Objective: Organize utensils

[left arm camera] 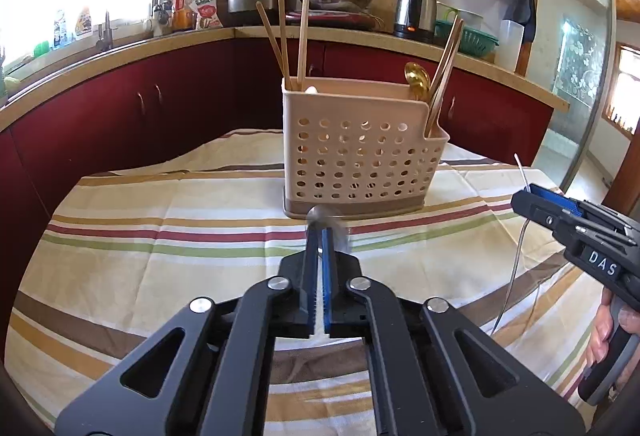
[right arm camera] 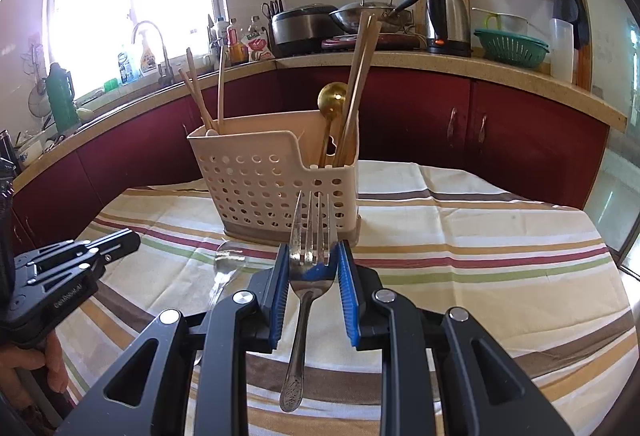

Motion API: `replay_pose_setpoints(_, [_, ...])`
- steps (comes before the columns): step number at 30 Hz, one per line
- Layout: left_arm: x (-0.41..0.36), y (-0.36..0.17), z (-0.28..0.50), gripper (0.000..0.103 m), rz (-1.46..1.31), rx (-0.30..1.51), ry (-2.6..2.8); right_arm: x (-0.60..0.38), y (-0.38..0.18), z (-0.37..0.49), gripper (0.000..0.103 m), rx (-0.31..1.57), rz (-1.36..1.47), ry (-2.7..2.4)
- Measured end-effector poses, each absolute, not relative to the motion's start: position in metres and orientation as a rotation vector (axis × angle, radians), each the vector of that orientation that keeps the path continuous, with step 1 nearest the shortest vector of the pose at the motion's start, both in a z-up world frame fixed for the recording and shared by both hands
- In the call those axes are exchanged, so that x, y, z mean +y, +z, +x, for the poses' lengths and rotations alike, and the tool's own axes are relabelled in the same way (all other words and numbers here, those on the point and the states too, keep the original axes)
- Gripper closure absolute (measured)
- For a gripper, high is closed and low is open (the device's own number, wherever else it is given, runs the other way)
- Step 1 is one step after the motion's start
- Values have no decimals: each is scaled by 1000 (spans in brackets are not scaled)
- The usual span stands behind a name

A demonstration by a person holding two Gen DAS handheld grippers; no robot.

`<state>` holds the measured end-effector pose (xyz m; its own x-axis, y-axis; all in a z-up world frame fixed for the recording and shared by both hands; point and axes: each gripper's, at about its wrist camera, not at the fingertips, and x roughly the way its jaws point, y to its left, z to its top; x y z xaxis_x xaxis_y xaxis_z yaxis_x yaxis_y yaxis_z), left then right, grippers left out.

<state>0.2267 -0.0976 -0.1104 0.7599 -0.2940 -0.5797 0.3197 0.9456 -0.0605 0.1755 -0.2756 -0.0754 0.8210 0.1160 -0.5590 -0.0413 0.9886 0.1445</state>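
Two utensils wait above the striped tabletop [right arm camera: 460, 236]: my left tongs [left arm camera: 320, 236] pinch a spoon [left arm camera: 326, 220], my right tongs [right arm camera: 314, 260] clamp a fork [right arm camera: 310, 236]; I'd lift each clear of the perforated caddy [right arm camera: 272, 184] rim, lowering handle-first into its compartment

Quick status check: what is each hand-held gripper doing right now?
Left hand-held gripper: closed on a steel spoon.
Right hand-held gripper: closed on a steel fork, gripped at its head.
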Motion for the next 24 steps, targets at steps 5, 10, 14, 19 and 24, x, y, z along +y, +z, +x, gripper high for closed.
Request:
replay_pose_setpoints(5, [-96, -117, 233, 102, 30, 649, -332, -273, -78, 175, 79, 607, 124, 83])
replay_pose_setpoints(10, [-97, -122, 249, 102, -21, 728, -371, -277, -81, 178, 79, 620, 122, 74])
replay_pose_setpoints(14, [-108, -130, 256, 100, -20, 768, -398, -285, -85, 181, 79, 635, 124, 60])
replay_pose_setpoints(19, [-137, -140, 261, 88, 38, 797, -438, -300, -88, 182, 79, 645, 139, 44])
replay_pose_setpoints(24, [-172, -147, 271, 75, 89, 812, -474, -317, -90, 180, 79, 650, 155, 34])
